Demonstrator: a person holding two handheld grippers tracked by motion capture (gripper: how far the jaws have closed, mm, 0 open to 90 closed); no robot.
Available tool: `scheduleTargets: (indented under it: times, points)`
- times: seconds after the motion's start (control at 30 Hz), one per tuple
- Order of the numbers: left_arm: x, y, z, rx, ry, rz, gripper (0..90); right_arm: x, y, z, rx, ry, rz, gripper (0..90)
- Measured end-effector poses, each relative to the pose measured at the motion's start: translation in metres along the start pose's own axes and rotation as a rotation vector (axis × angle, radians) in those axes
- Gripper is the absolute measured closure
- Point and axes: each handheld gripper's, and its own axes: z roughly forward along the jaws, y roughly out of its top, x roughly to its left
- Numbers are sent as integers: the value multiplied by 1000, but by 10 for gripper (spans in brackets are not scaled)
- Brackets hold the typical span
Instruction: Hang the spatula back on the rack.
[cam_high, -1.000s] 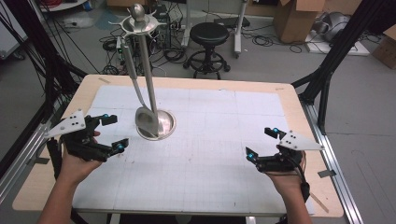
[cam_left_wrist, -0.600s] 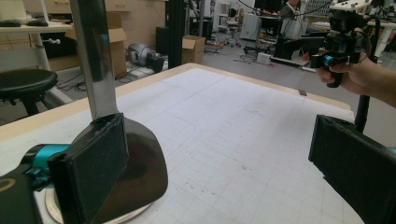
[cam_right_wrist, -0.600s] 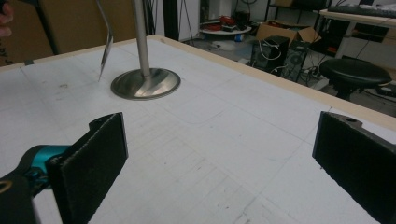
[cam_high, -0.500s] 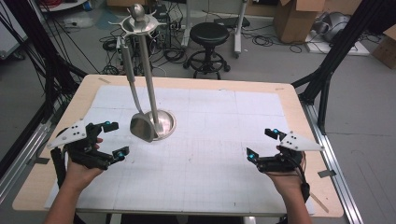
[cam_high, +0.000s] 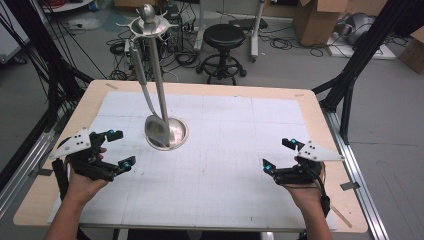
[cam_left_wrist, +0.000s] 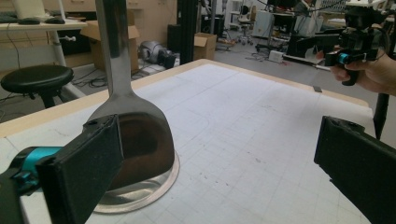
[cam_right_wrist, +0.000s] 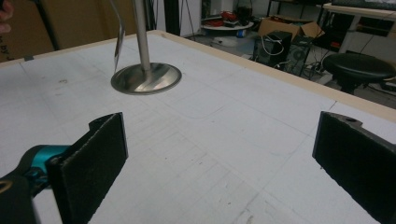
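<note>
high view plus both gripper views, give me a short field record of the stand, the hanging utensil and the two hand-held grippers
stand: metal utensil stand, upright pole on a round base, on the table's white gridded mat
utensil: metal spatula hanging from the stand's top, blade low over the base
left hand-held gripper: jaws open, pointed at the spatula blade, not touching it
right hand-held gripper: jaws open, nothing between them, well away from the stand
beyond the table: black stool, cardboard boxes, cables on the floor
</note>
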Motion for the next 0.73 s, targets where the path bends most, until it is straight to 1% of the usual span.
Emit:
scheduleTargets:
  times: [0.33,0.37,0.43,0.73]
  points:
    - [2,0,-1,-12,-1,-6,17,0,0,-1,2,-2,7,20]
    - [2,0,-1,-11,-2,-5,17,0,0,-1,2,-2,4,20]
    - [2,0,-1,-11,-17,-11,17,0,0,-1,2,-2,6,21]
    - [2,-1,0,3,-15,-8,17,-1,0,-1,2,1,4,20]
